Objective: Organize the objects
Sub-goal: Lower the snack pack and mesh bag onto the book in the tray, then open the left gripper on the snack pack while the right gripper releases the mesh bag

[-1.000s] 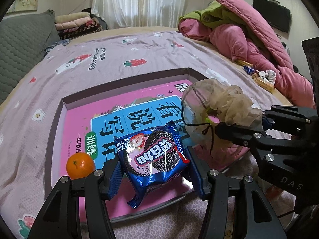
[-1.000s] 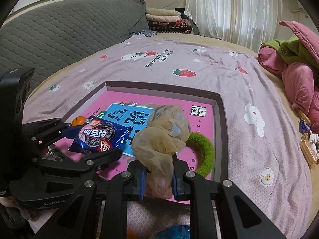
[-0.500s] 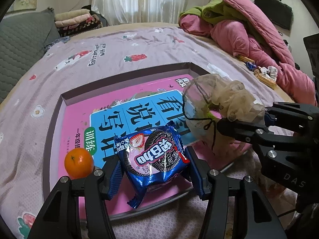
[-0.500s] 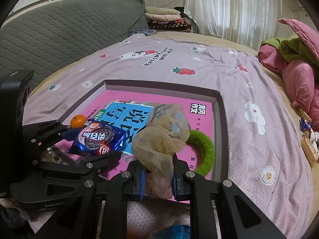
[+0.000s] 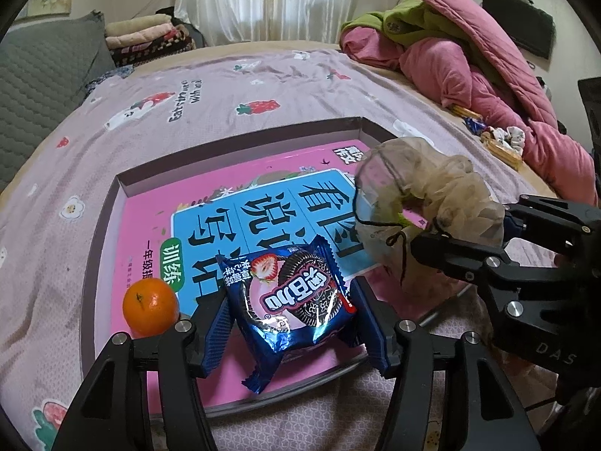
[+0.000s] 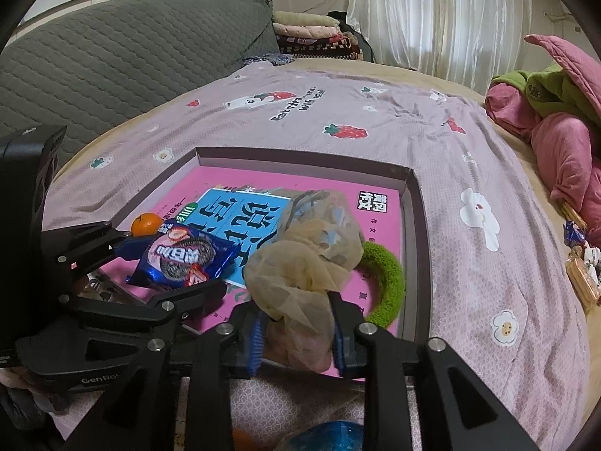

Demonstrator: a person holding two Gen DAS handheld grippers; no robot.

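Over the shallow tray [image 5: 109, 225] on the bed, my left gripper [image 5: 289, 323] has just been opening, its jaws parted around the cookie packet [image 5: 289, 300], whose long axis runs away from me. My right gripper [image 6: 296, 334] has just been loosening too; the mesh pouch [image 6: 300, 263] stands upright between its fingers.

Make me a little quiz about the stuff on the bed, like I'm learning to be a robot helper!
1. Pick one: which fruit sits in the tray? A) apple B) orange C) banana
2. True or false: the green fuzzy ring lies inside the tray.
3. Fill in: the cookie packet has a wrapper that is mostly ____.

Key: 1 B. 2 True. 3 Blue.
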